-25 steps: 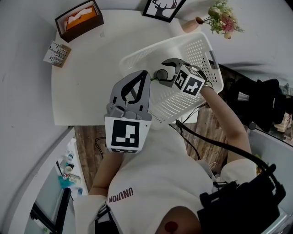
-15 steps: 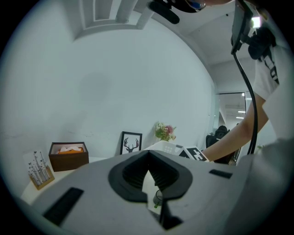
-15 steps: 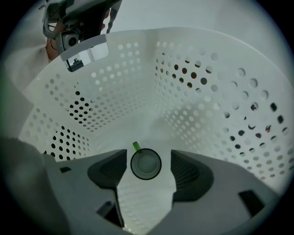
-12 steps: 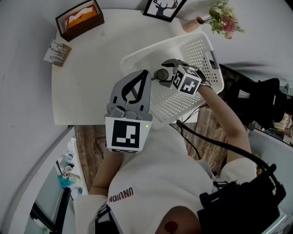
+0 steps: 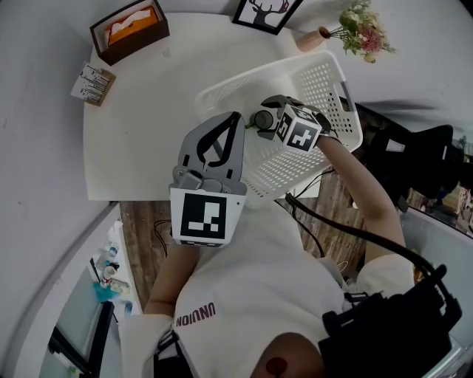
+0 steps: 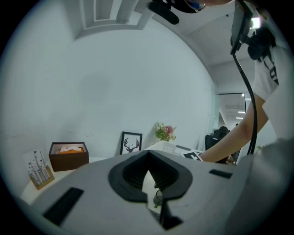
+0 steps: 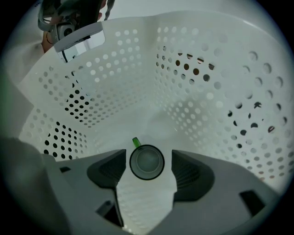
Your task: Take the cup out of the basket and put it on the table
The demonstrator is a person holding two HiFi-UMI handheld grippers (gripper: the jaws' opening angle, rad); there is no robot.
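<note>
The white perforated basket sits at the table's right edge. A small dark-rimmed cup with a green handle stands upright on the basket floor and shows as a round rim in the head view. My right gripper points steeply down into the basket. Its jaws have just been opening and stand open on either side of the cup, with gaps between pads and rim. In the head view the right gripper is beneath its marker cube. My left gripper hovers level beside the basket's near wall, tips together and empty.
On the white table stand a brown tissue box, a small card holder, a framed deer picture and a vase of flowers. A black cable runs along the right arm.
The right gripper's marker cube has shifted slightly to the left above the cup. The left gripper, the basket and the cup have not moved.
</note>
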